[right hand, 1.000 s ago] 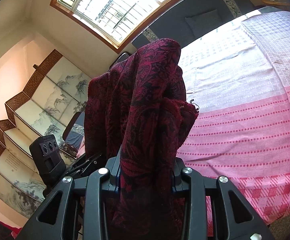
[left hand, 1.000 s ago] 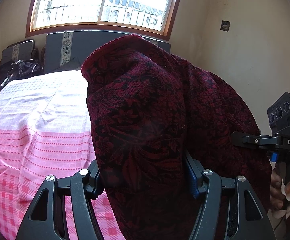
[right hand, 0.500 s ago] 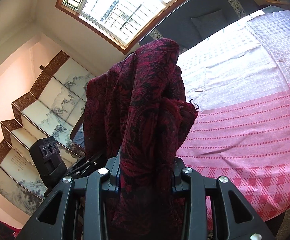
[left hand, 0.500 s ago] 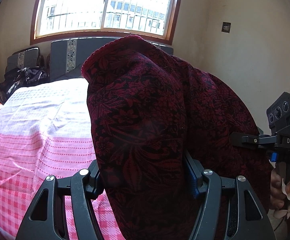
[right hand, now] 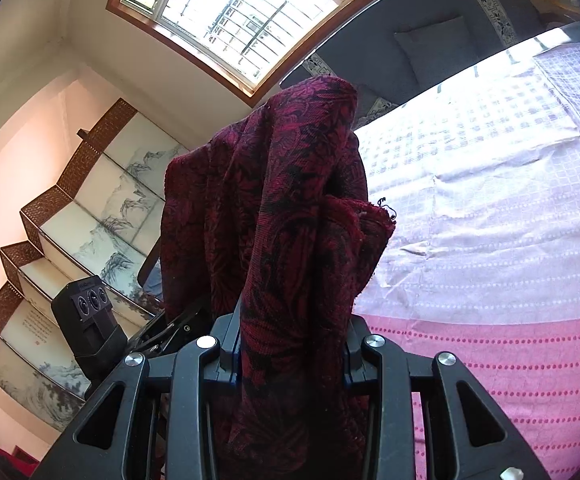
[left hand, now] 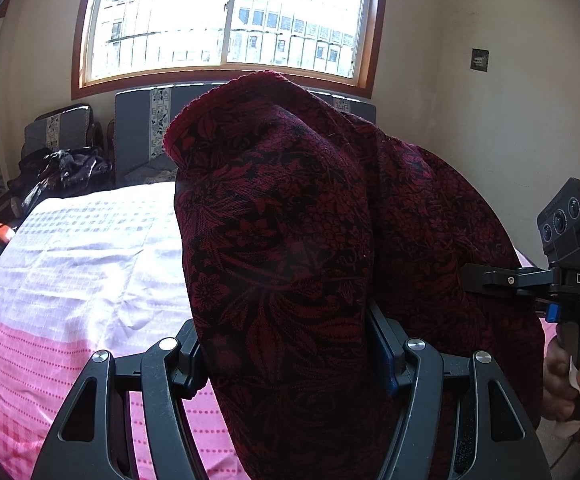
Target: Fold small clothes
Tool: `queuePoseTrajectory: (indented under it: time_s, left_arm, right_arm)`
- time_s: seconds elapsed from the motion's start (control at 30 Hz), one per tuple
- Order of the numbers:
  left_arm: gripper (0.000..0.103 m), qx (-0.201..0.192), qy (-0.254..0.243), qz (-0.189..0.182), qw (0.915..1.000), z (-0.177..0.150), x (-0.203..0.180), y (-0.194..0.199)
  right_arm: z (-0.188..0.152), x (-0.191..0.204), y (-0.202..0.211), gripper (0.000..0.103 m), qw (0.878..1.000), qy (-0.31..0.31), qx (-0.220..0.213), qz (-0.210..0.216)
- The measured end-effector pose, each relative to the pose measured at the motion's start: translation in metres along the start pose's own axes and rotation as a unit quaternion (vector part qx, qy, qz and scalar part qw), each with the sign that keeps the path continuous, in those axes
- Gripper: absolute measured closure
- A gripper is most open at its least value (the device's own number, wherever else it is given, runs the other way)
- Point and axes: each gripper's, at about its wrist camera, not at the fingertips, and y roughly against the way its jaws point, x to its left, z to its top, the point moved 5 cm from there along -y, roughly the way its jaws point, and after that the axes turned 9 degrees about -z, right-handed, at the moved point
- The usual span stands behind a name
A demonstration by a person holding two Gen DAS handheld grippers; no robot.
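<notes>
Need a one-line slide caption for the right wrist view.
Right gripper clamps a bunched dark red floral cloth above a pink and white bedspread, window behind.

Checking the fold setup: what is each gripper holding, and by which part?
Both hold the dark red patterned cloth: the left gripper and the right gripper each pinch a bunched fold; which edge cannot be told.

A: The dark red, black-patterned woven cloth [left hand: 290, 240] covers the fingertips of the black left gripper [left hand: 290, 356], so the pads can't be seen.

B: It's the same with the black right gripper [right hand: 290, 356]; the cloth's lower end runs off the bottom edge.

A: The hand [left hand: 566, 384] at the right border is cut off, holding something white and unclear.
</notes>
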Motion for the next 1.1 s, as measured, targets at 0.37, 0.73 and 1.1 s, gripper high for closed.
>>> queuePoseTrajectory:
  time_s: [0.37,0.73,1.1]
  left_arm:
    - [0.038,-0.002,-0.003,0.013,0.9999,0.053,0.052,-0.078]
    - [0.038,0.008,-0.027,0.042,0.9987,0.100,0.098,-0.145]
    - [0.039,0.032,-0.039,0.063,0.9967,0.115,0.140,-0.213]
  right_arm:
    - [0.061,-0.015,-0.052,0.070,1.000,0.001,0.003,-0.006]
    - [0.109,-0.027,-0.110,0.070,1.000,-0.017,0.002,0.006]
    - [0.138,-0.051,-0.162,0.071,1.000,-0.027,0.007,-0.012]
